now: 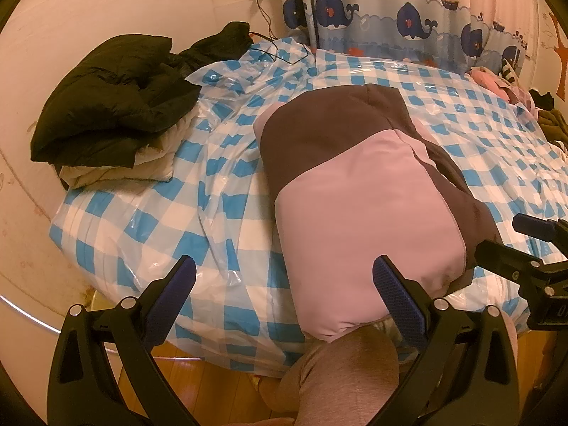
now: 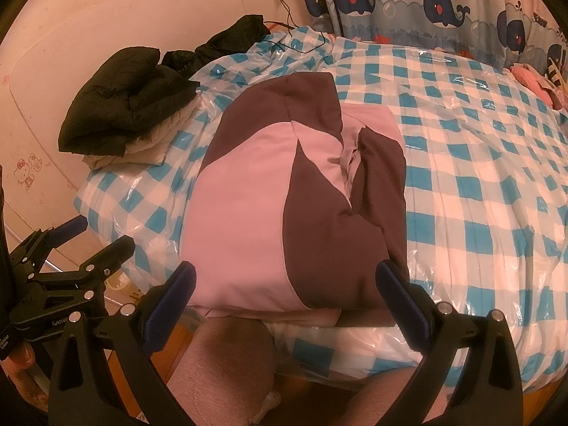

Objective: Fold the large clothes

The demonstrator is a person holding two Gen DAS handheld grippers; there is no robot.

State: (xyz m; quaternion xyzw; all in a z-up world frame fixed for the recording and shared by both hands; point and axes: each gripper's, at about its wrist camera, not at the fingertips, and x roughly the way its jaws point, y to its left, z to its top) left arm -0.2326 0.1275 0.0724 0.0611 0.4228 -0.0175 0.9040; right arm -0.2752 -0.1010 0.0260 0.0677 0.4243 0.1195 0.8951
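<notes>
The left gripper (image 1: 284, 289) is wide open and holds nothing. Its right finger (image 1: 397, 294) sits in front of the near edge of the folded jacket (image 1: 355, 195), and its left finger (image 1: 177, 284) hangs over the bare cover beside it, so most of the jacket lies ahead and to the right. Whether the finger touches the cloth cannot be told.

The right gripper (image 2: 285, 285) is wide open too, with nothing in it. In its own view the near end of the jacket (image 2: 284, 195) fills the gap between the two fingers, just past the tips.

The jacket is pink and dark brown. It lies folded in a thick bundle on the bed (image 1: 142, 220), with its near end at the bed's edge, close to the person's legs (image 2: 220, 365). The bed has a shiny blue and white checked cover.

Farther off, on the far left corner of the bed, sits a pile of black and cream clothes (image 1: 113, 106). Behind the bed hangs a curtain with whales (image 1: 408, 17).
</notes>
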